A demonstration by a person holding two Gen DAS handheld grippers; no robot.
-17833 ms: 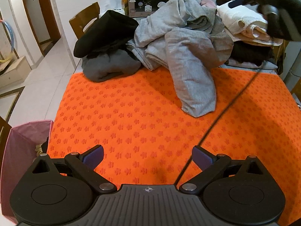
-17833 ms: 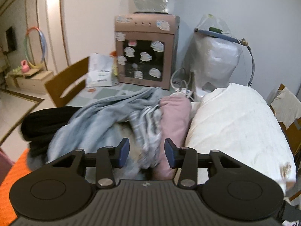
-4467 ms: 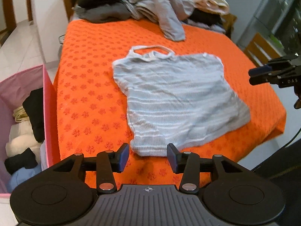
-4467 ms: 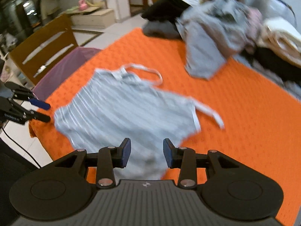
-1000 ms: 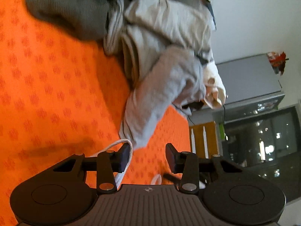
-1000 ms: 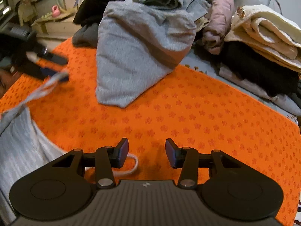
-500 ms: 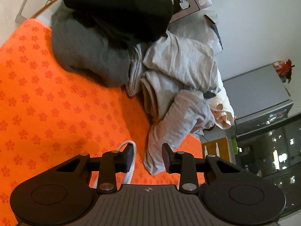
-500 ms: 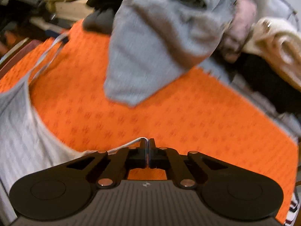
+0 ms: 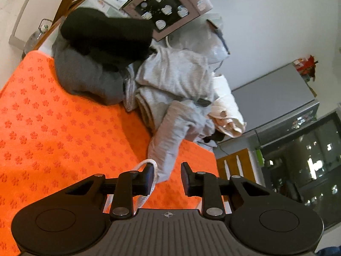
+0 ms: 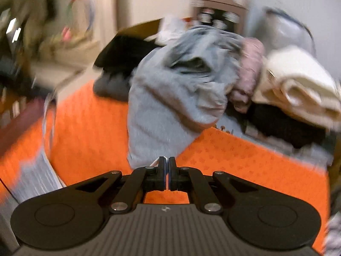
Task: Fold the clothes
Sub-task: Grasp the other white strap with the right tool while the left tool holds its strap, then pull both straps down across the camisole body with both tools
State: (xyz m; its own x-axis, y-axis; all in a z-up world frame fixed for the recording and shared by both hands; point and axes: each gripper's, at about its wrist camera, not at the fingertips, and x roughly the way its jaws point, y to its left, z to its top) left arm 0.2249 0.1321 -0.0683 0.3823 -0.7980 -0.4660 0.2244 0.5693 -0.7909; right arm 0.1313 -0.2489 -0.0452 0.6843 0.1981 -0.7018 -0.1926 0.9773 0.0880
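Observation:
The grey striped tank top [image 10: 36,177] hangs at the lower left of the blurred right wrist view, over the orange table cover [image 10: 89,128]. My right gripper [image 10: 166,164] is shut on one white shoulder strap [image 10: 155,161] of the top. My left gripper [image 9: 166,175] is open; the other white strap [image 9: 149,166] loops over its left finger [image 9: 147,178] without being clamped. The left gripper hovers above the orange cover [image 9: 53,132], near the grey garment's hanging end.
A pile of clothes sits at the far end of the table: a black garment [image 9: 106,34], a dark grey one [image 9: 85,79], light grey sweatshirts [image 9: 174,81], a pink piece [image 10: 247,72] and cream towels [image 10: 298,87]. A wooden chair [image 9: 70,2] and a water dispenser [image 9: 168,8] stand behind.
My right gripper closed on the strap and has lifted and swung with it, blurring its view. My left gripper rose and tilted with the other strap draped on its finger.

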